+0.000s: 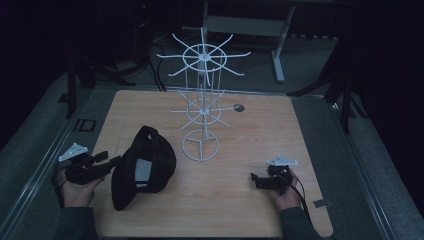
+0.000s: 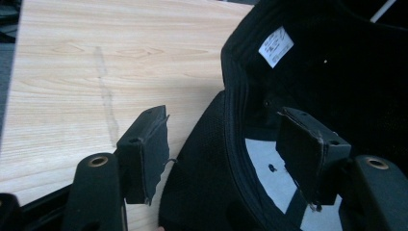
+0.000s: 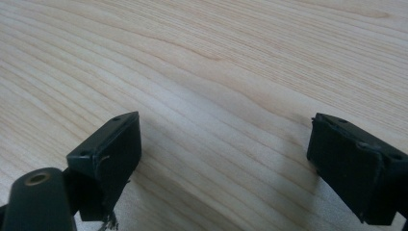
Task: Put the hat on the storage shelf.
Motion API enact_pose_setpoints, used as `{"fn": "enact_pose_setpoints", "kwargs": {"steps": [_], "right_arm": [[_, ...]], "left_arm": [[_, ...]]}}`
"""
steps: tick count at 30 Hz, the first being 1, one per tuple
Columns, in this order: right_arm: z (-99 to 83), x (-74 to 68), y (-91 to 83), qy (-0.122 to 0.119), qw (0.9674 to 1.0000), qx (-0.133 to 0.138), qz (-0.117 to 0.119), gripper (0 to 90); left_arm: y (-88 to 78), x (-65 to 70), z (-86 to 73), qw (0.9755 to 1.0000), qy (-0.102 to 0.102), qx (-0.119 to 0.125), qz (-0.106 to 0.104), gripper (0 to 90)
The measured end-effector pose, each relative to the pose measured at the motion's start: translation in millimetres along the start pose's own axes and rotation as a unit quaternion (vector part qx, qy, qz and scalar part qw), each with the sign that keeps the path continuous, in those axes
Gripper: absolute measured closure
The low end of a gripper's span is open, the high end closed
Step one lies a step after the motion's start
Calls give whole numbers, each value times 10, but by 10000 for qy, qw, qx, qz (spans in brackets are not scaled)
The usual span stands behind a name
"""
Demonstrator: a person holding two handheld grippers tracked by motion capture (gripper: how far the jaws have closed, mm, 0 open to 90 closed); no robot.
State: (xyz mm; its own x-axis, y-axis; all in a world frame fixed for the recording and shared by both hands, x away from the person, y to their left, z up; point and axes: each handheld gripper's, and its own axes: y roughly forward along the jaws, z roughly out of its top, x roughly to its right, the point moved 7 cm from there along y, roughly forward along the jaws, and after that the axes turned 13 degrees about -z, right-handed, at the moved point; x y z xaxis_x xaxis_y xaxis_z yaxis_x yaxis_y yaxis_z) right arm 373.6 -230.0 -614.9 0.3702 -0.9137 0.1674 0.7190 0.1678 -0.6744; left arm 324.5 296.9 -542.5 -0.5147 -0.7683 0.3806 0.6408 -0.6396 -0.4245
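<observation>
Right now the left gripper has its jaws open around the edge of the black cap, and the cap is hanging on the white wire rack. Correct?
Not quite. The left gripper does straddle the black cap with open jaws, but the high view shows the cap lying upside down on the wooden table, beside the white wire rack, not hanging on it.

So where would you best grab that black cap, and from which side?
Probably by the rim of its crown, from the person's left. The black cap lies upside down with its opening up, so that rim stands free as a thin edge. The left tool already has its open jaws either side of it, one inside the cap, one outside.
</observation>
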Motion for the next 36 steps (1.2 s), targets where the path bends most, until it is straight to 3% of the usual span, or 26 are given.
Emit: {"fn": "enact_pose_setpoints", "kwargs": {"steps": [14,16,21,23,25,28,36], "right_arm": [[-1,-1,-1,-5,10000,-1,1,117],[-1,-1,-2,-6,10000,-1,2,116],[-5,-3,-6,-18,10000,-1,10,116],[-6,-3,-7,-20,10000,0,12,116],[-6,-4,-7,-19,10000,1,14,117],[-7,-4,-7,-19,10000,3,16,116],[-7,-5,-9,-16,10000,4,15,116]], "left_arm": [[52,42,-127,9989,126,-444,-87,407],[45,58,-133,9987,126,-487,-38,442],[20,109,-189,9972,261,-700,12,704],[19,133,-234,9954,354,-884,68,798],[31,154,-266,9946,370,-971,81,853],[24,186,-336,9926,417,-1137,99,887],[-82,125,-472,9923,222,-1208,159,882]]}}
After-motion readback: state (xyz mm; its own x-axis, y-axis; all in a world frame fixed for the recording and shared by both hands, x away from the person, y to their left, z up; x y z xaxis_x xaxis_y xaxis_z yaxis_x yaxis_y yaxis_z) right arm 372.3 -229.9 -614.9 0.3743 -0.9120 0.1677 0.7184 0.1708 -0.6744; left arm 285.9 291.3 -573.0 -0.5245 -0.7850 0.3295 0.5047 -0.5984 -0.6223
